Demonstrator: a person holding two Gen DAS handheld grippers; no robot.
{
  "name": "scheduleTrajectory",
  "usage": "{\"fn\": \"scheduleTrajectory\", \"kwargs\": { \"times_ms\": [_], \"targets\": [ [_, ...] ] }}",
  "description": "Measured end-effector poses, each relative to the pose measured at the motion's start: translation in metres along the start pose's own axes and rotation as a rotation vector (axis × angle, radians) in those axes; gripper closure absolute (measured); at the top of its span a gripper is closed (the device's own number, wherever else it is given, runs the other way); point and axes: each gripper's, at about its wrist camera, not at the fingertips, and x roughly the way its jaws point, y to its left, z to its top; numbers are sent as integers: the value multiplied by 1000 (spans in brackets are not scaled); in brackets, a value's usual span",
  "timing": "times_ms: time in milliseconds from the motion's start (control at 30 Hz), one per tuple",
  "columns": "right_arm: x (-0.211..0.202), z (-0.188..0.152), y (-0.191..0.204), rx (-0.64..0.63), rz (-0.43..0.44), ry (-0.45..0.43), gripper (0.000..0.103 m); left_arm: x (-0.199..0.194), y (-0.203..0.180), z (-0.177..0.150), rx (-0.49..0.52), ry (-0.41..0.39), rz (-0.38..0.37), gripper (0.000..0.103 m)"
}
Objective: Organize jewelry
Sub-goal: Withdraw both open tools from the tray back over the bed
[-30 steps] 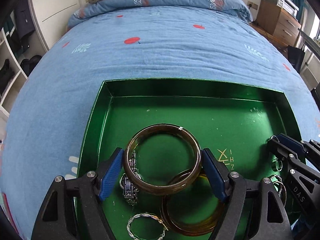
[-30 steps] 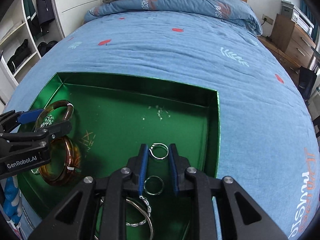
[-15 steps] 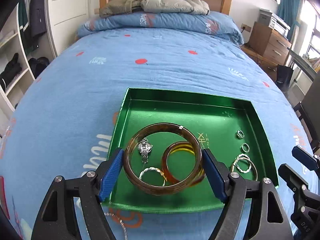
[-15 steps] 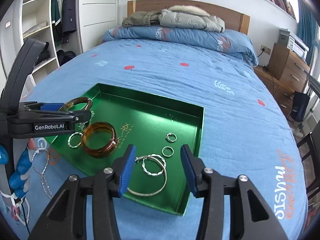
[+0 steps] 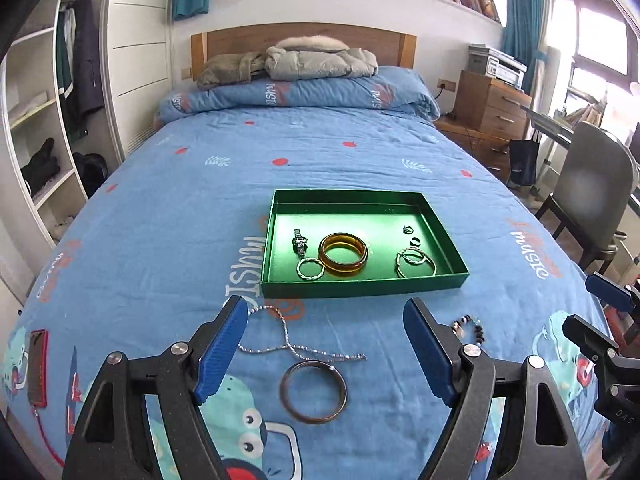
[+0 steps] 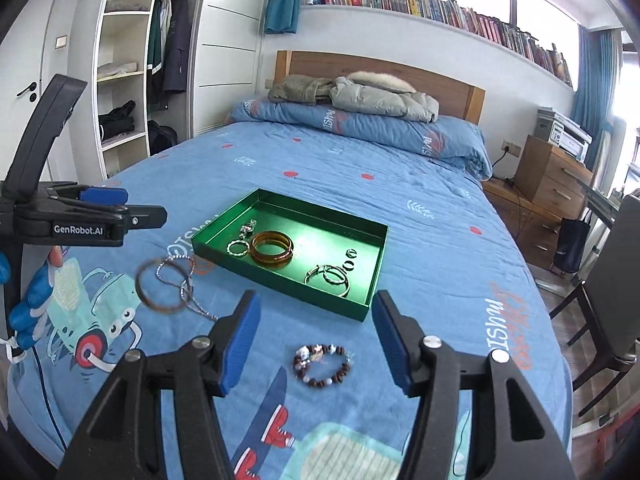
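A green tray (image 5: 360, 285) (image 6: 280, 280) lies on the blue bedspread. It holds an amber bangle (image 5: 343, 255) (image 6: 272, 248), a twisted silver ring (image 5: 309, 269), a watch (image 5: 299, 242), silver hoops (image 5: 416, 263) and small rings (image 5: 412, 236). In front of the tray a brown bangle (image 5: 313, 392) (image 6: 160, 285) and a silver chain (image 5: 296, 344) (image 6: 188, 284) lie on the bedspread. A bead bracelet (image 6: 322, 364) (image 5: 468, 326) lies near the right gripper. My left gripper (image 5: 326, 346) is open and empty above the brown bangle. My right gripper (image 6: 316, 336) is open and empty above the bead bracelet.
A folded quilt and jackets (image 5: 304, 64) lie at the bed's head. An open wardrobe (image 6: 132, 80) stands to the left. A wooden drawer unit (image 5: 488, 108) and a grey chair (image 5: 592, 200) stand to the right.
Both grippers have pulled back and up, away from the tray. The left gripper opened and no longer holds the brown bangle, which now lies on the bedspread. The right gripper opened wider.
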Motion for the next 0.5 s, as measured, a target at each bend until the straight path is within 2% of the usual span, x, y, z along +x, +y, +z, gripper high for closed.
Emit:
{"fn": "scheduleTrajectory", "kwargs": {
  "times_ms": [133,267,367,500],
  "targets": [
    [-37,-19,8,15,3,-15,47,-34,-4,-16,19,-21,-2,23],
    [-68,-42,4,59,-7,-24,47,-50,2,-38,14,-13,13,23],
    [-83,-58,-4,91,-13,-23,46,-47,11,-61,5,26,42,23],
    [-87,-76,-15,134,-33,1,46,-21,26,-93,-40,104,62,22]
  ]
}}
